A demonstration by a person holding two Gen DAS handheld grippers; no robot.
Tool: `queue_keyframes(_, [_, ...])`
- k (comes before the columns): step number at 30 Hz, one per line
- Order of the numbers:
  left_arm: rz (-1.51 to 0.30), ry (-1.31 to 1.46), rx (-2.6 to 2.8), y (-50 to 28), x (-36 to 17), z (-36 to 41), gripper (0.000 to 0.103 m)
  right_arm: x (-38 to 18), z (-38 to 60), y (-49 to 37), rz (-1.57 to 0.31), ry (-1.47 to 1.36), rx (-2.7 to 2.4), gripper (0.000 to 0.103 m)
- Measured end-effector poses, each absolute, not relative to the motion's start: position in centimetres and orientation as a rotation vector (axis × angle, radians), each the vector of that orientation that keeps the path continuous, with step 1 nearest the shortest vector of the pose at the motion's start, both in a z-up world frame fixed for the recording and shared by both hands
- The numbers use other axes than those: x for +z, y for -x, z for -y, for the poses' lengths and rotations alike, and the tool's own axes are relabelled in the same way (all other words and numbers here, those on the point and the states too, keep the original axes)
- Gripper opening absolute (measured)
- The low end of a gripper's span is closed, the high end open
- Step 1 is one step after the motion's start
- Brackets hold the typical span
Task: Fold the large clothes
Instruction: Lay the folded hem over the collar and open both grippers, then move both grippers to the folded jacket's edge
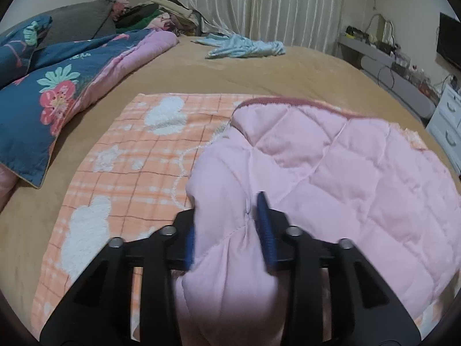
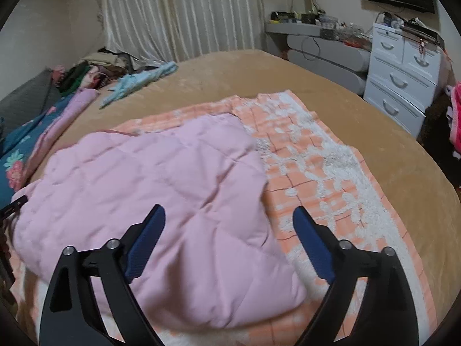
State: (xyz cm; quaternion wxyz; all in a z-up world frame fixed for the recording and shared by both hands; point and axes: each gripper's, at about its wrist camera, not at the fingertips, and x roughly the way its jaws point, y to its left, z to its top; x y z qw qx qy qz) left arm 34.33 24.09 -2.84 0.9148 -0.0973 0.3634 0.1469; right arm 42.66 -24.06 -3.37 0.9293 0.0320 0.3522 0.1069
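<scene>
Left gripper (image 1: 227,230) jaws part-open, pink quilt (image 1: 331,173) bunched between pads, grip unclear. Right gripper (image 2: 230,242) jaws wide, empty, above quilt corner; orange blanket (image 2: 317,173) under right finger, on bed (image 2: 288,72).

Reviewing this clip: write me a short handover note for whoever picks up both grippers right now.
Left gripper: part open, a bunched fold of the pink quilted garment between its fingers; grip uncertain.
Right gripper: wide open, empty, above the garment's near edge.
The garment lies folded over on the orange checked blanket, on the bed.
Left to do: free the left side, then fold further.
</scene>
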Motion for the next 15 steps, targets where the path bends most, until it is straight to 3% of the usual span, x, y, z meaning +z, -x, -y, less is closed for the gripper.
queue_keyframes(11, [-0.648,0.196,0.27,-28.9,2.6,-21.9,0.094,0.7,22.7,-36.2,-0.618,-0.063,0.312,0.099])
queue_keyframes(15, [-0.635,0.195,0.244,-26.6,3.8,-20.7,0.094,1.6,22.5,-33.8,-0.597,-0.057,0.329,0.099])
